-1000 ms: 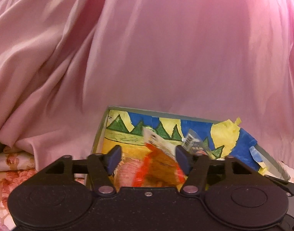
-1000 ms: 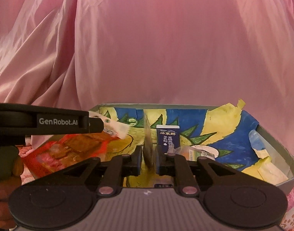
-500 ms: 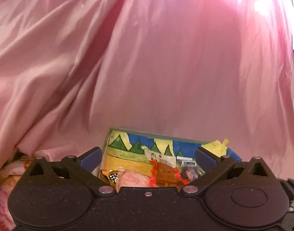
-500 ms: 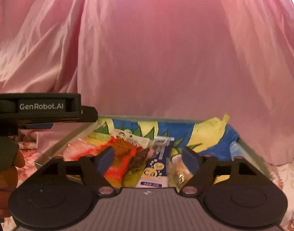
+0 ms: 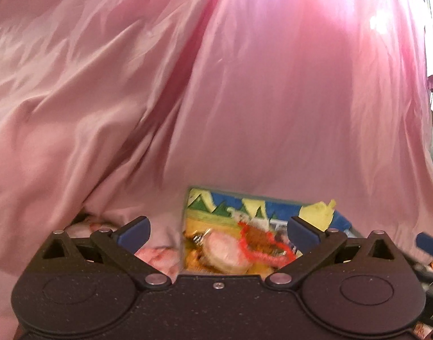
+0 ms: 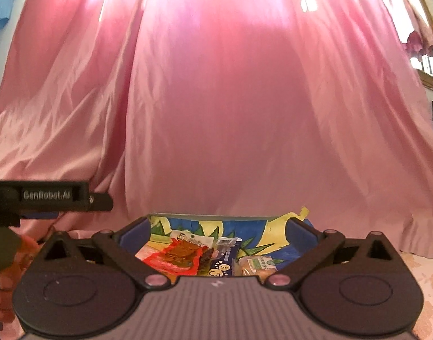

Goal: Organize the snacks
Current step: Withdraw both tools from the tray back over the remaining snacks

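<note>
Both grippers have backed up and away from the painted box [image 6: 188, 221], which sat larger in view a second ago. At 6 o'clock in its own view, the left gripper [image 5: 217, 231] stands spread wide, holding nothing. In the box lie the red-edged packet [image 6: 178, 257], the blue sachet [image 6: 220, 266] and, toward 5 o'clock, the wrapped bun [image 6: 257, 265]. Right gripper [image 6: 217, 231]: jaws opening, nothing between them. No snacks show outside; the sorting looks nearly finished.

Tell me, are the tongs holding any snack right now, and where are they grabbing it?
Nothing is held. The left tongs are wide open, the right tongs are opening, and both are empty. The snacks lie in the painted box.
</note>
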`<state>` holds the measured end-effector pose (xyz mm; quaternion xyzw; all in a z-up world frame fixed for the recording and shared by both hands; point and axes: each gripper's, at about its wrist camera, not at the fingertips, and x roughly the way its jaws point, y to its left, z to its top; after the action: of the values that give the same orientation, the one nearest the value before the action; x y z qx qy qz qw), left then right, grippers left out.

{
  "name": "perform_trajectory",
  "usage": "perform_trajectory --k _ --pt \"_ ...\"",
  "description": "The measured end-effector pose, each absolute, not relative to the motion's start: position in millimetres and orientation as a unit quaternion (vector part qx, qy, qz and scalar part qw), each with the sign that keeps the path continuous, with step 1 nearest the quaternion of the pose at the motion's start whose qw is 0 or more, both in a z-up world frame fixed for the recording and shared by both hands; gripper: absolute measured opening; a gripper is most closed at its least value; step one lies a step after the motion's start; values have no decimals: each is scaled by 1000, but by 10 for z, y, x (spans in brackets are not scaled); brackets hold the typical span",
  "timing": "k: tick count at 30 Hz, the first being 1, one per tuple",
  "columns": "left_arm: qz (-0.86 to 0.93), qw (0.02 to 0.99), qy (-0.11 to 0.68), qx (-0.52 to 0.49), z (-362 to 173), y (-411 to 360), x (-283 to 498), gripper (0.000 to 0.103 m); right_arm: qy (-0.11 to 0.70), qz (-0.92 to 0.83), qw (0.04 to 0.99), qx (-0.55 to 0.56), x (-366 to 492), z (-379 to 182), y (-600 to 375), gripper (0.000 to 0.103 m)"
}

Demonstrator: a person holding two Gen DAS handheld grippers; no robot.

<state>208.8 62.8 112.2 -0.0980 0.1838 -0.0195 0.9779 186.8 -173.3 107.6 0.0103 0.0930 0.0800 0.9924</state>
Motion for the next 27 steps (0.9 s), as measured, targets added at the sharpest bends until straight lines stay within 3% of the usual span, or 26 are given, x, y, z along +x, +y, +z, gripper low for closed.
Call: perform_trajectory --k 16,27 --pt "-3 978 194 -76 682 849 1246 102 45 51 997 -18 1110 891 -1654 103" --pt "7 973 226 -48 286 954 851 102 86 72 993 -44 737 530 -1530 103"
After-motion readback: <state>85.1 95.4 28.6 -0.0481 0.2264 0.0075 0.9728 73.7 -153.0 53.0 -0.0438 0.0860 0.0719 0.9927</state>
